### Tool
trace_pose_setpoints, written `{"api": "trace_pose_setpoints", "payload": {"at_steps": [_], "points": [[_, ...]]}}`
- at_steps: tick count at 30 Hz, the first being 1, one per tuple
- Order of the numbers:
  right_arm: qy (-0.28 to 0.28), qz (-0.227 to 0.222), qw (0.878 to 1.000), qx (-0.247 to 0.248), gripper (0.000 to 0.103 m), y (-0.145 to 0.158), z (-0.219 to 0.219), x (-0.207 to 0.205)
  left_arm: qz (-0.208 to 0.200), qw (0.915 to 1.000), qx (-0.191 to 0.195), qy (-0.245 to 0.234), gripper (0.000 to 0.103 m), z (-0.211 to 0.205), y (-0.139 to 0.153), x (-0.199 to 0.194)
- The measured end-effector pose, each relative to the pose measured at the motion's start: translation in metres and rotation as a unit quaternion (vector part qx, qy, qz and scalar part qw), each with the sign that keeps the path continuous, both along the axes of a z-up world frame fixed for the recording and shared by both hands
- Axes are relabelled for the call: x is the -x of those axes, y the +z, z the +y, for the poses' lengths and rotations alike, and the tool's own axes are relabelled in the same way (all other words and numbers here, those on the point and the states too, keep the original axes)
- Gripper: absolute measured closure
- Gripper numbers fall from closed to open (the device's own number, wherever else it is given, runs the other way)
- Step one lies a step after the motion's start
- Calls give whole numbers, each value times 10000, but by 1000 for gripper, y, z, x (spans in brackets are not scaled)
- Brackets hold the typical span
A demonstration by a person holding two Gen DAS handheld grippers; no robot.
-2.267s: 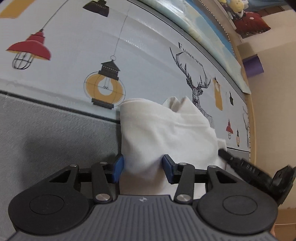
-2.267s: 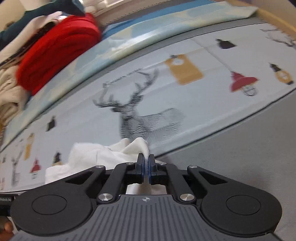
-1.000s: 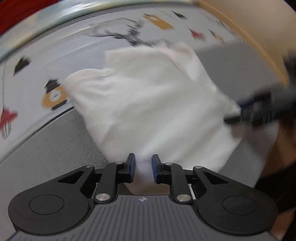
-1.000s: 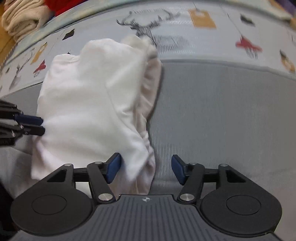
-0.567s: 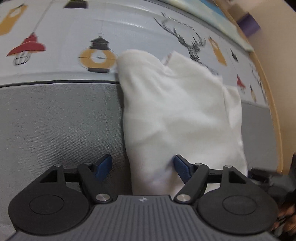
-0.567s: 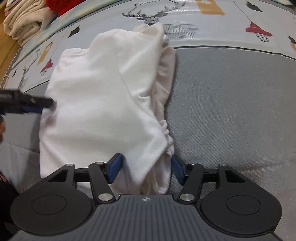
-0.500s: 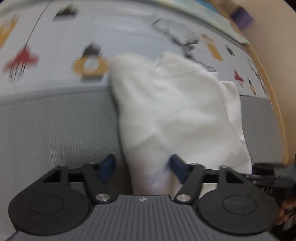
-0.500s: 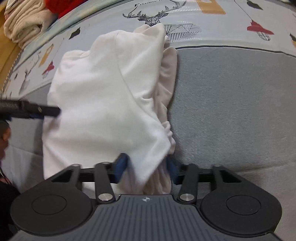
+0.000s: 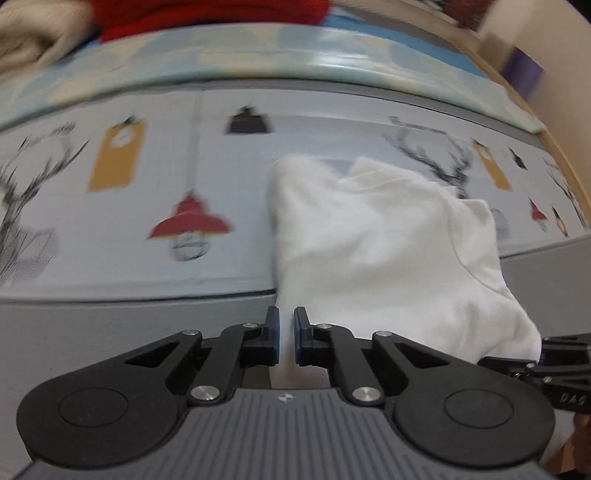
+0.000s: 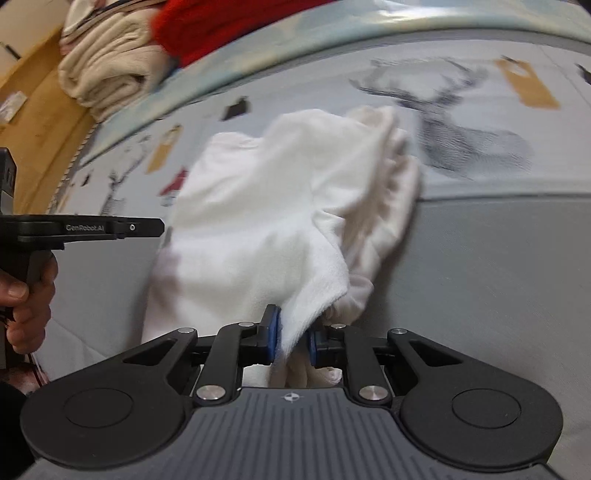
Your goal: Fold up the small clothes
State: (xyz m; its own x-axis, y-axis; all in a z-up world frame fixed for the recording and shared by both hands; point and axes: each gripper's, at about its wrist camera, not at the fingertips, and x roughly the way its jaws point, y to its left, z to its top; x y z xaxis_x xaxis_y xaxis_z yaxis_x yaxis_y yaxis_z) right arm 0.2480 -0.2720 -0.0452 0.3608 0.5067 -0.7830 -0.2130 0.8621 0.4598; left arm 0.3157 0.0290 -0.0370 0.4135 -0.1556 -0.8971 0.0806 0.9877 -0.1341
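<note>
A small white garment (image 9: 369,240) lies half folded across the edge between the grey mat (image 9: 92,332) and the printed cloth (image 9: 110,229). My left gripper (image 9: 286,338) is closing, its blue pads pinching the garment's near left edge with white cloth in the narrow gap. The right wrist view shows the same garment (image 10: 266,206), bunched along its right side. There my right gripper (image 10: 293,336) is closing on a thick fold at the near right corner. The left gripper (image 10: 160,226) appears side-on at the garment's left edge, held by a hand (image 10: 26,295).
Folded beige textiles (image 10: 107,74) and a red garment (image 10: 229,26) are stacked at the back behind a pale blue strip (image 9: 295,55). A wooden surface (image 10: 40,122) borders the left. The right gripper's body (image 9: 554,369) sits low right in the left wrist view.
Both pairs of jaws have narrowed from wide apart onto the garment's near edge. Both views have shifted and now show more of the far side and the stacked textiles.
</note>
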Motion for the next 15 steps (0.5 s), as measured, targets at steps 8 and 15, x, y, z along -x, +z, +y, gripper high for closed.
{"api": "trace_pose_setpoints", "payload": {"at_steps": [8, 15], "points": [[69, -19, 9996, 283, 90, -5, 41, -16, 135, 9997, 191, 59, 71, 22, 1, -2], [-49, 732, 9957, 562, 80, -25, 33, -8, 1025, 9937, 457, 12, 41, 18, -42, -2]]}}
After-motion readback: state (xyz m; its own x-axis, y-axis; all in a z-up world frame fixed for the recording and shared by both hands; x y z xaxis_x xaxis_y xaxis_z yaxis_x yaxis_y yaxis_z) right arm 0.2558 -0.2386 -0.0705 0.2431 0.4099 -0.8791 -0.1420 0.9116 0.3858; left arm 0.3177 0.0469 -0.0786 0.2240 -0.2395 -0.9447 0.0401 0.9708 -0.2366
